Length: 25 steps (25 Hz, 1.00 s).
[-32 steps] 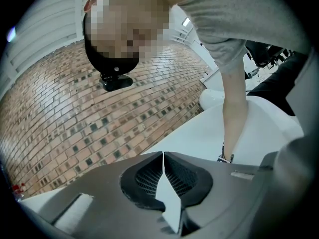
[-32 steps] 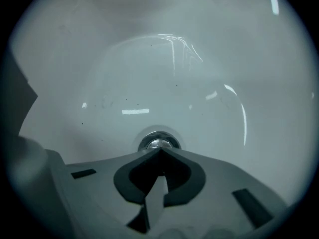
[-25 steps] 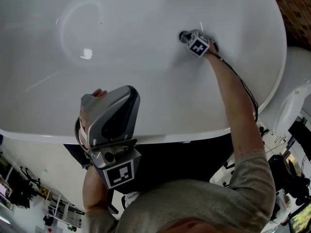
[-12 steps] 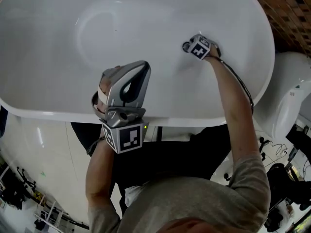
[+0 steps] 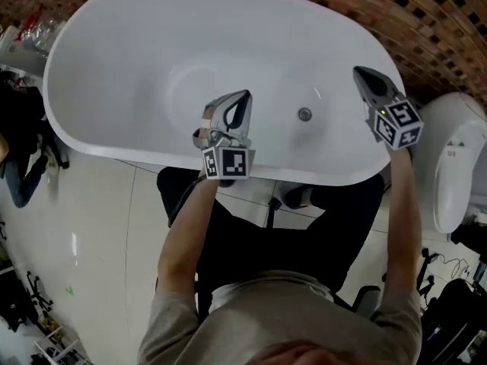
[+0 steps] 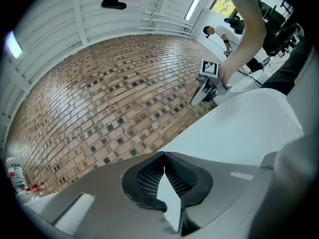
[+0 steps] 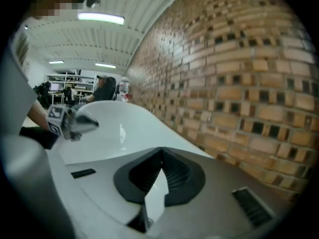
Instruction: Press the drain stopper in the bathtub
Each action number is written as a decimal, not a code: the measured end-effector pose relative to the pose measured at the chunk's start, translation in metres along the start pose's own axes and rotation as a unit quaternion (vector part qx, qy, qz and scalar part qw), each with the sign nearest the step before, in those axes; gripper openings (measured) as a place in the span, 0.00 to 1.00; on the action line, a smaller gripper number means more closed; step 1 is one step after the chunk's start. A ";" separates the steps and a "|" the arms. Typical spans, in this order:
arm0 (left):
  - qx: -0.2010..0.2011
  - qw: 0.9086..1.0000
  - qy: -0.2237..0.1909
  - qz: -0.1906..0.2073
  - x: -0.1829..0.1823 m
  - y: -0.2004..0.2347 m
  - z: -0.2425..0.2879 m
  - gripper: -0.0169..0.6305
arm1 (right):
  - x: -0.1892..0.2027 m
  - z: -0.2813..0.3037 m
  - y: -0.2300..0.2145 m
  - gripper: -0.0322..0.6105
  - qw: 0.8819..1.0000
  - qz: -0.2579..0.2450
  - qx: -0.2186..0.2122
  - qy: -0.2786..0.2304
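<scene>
The white oval bathtub (image 5: 114, 74) fills the upper half of the head view. Its small round metal drain stopper (image 5: 304, 114) lies bare on the tub floor, right of centre. My left gripper (image 5: 245, 94) is shut and holds nothing; it hovers over the tub's near side, left of the stopper. My right gripper (image 5: 356, 71) is also shut and holds nothing, raised above the tub's right end, up and right of the stopper. In the left gripper view the shut tips (image 6: 163, 154) face the brick wall and the right gripper (image 6: 207, 86). The right gripper view shows its own tips (image 7: 161, 149) and the left gripper (image 7: 70, 122).
A brick wall (image 5: 426, 21) runs behind the tub. A white fixture (image 5: 456, 166) stands at the right of the tub. A person (image 5: 23, 143) sits at the left edge, with bottles (image 5: 34, 25) near the tub's far left end. Pale tiled floor (image 5: 99, 226) lies in front.
The right gripper has lifted off the drain stopper and moved up to the tub's right end. The left gripper rose too. The head view has pulled back, showing the whole tub.
</scene>
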<state>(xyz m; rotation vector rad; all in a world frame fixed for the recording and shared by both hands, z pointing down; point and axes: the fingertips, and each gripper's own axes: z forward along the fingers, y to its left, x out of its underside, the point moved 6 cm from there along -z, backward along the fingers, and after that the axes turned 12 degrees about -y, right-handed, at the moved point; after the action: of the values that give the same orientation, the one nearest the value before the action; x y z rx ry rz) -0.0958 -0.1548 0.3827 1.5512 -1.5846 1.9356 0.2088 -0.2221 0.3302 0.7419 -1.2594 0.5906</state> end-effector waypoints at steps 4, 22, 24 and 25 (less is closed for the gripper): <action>-0.023 1.000 -0.012 -0.012 0.003 0.008 -0.008 0.03 | -0.092 -0.100 0.059 0.05 0.994 -0.070 -0.008 -0.089; 0.011 0.945 -0.315 -0.087 -0.311 0.076 -0.155 0.03 | -0.299 -0.310 0.244 0.05 0.898 -0.205 -0.038 -0.387; 0.022 0.923 -0.365 -0.123 -0.353 0.077 -0.181 0.03 | -0.313 -0.325 0.259 0.05 0.888 -0.226 -0.042 -0.399; 0.025 0.914 -0.383 -0.128 -0.370 0.079 -0.193 0.03 | -0.318 -0.334 0.265 0.05 0.882 -0.236 -0.041 -0.406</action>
<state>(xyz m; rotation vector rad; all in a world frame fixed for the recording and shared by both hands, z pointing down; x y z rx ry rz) -0.1032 0.1287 0.0661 2.5902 -1.4369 1.2861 0.1477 0.2050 0.0191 1.2431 -1.7612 -0.2224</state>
